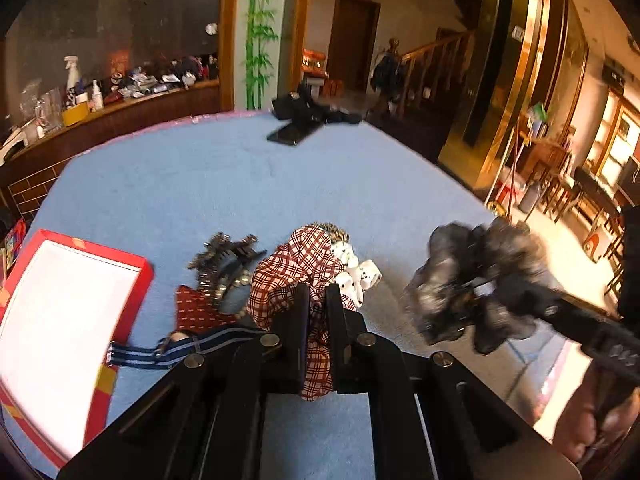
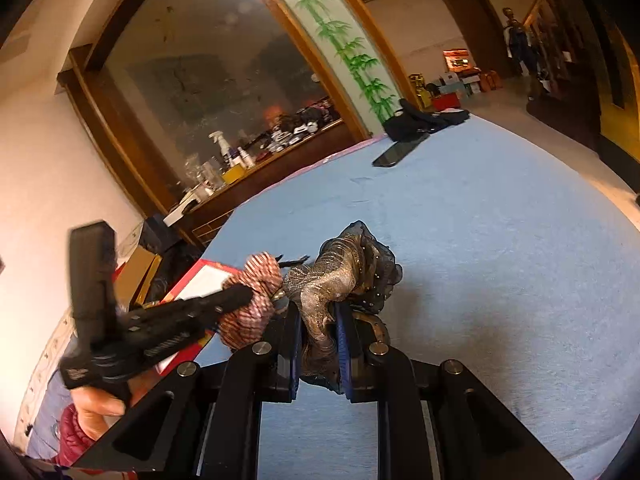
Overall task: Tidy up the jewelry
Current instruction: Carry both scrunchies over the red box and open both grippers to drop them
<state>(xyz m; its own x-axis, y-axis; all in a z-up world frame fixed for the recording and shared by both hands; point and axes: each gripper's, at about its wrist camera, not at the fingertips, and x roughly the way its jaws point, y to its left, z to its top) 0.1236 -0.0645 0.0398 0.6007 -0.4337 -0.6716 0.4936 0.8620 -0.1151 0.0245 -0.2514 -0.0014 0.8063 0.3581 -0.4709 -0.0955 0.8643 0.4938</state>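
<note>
Left gripper [image 1: 318,300]: clamped on plaid scrunchie [image 1: 304,268], above blue cloth [image 1: 200,184]. Right gripper [image 2: 319,312]: clamped on dark scrunchie [image 2: 344,268]. Red box [image 1: 140,276] at 9 o'clock; clips [image 1: 224,256] beside it

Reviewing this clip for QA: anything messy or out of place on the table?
Yes. The red box holds nothing, while hair accessories lie heaped on the blue cloth beside it. A phone sits askew at the far edge under dark items.
</note>
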